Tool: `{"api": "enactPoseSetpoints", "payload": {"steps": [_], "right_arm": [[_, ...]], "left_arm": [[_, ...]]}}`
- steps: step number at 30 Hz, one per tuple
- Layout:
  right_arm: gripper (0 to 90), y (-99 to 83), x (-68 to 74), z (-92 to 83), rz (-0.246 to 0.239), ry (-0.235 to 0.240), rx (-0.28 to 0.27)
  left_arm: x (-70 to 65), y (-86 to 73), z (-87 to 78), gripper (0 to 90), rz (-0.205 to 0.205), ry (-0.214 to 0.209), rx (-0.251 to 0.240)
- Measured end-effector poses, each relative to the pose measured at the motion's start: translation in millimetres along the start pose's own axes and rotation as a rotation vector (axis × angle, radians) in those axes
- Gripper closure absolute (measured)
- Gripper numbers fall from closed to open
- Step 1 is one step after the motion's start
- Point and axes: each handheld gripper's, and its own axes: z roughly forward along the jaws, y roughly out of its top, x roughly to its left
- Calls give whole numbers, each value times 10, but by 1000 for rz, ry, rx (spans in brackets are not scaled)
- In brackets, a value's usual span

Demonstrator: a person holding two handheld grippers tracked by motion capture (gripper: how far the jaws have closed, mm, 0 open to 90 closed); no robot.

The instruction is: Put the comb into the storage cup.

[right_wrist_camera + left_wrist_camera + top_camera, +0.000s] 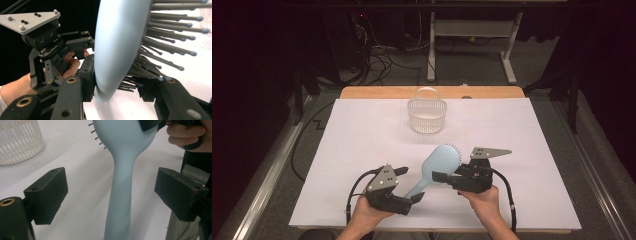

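Note:
A light blue hairbrush [439, 162] is lifted at the near middle of the table, handle pointing toward the person. My right gripper [443, 175] is shut on the brush head [115, 45], one jaw on the smooth back and the other among the dark bristles [170, 37]. My left gripper [412, 184] is open, and the brush handle [120, 195] runs between its two black pads [47, 195] without touching either. The left gripper's grey plate [30, 18] shows behind the brush in the right gripper view.
A clear ribbed plastic basket [427, 116] stands at the far middle of the white sheet [362, 135], and appears at the upper left [17, 142] in the left gripper view. Cables trail from both grippers toward the near edge. Desk legs and wires stand on the floor beyond the table.

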Motion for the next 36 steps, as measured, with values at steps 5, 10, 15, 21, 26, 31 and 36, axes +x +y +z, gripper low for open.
{"api": "enactPoseSetpoints", "payload": {"steps": [5,10,15,21,26,31,36], "right_arm": [[570,24,-4,-25,0,-3,-8],[570,37,-3,-37,-1,-6,-9],[570,38,-5,-45,-1,-14,-1],[570,53,-12,-77,-2,-19,-2],[571,81,-18,-119,2,-22,-9],[570,109,-13,-148,-4,-29,-11],[570,121,-11,-168,-6,-34,-13]], "left_arm": [[44,-9,-75,110,-18,12,-28],[97,-19,-165,110,-36,47,-60],[170,-53,-272,110,-56,82,-89],[263,-105,-396,110,-81,131,-94],[316,-142,-488,110,-83,161,-98],[351,-177,-541,110,-95,176,-113],[375,-214,-577,110,-104,187,-122]]}}
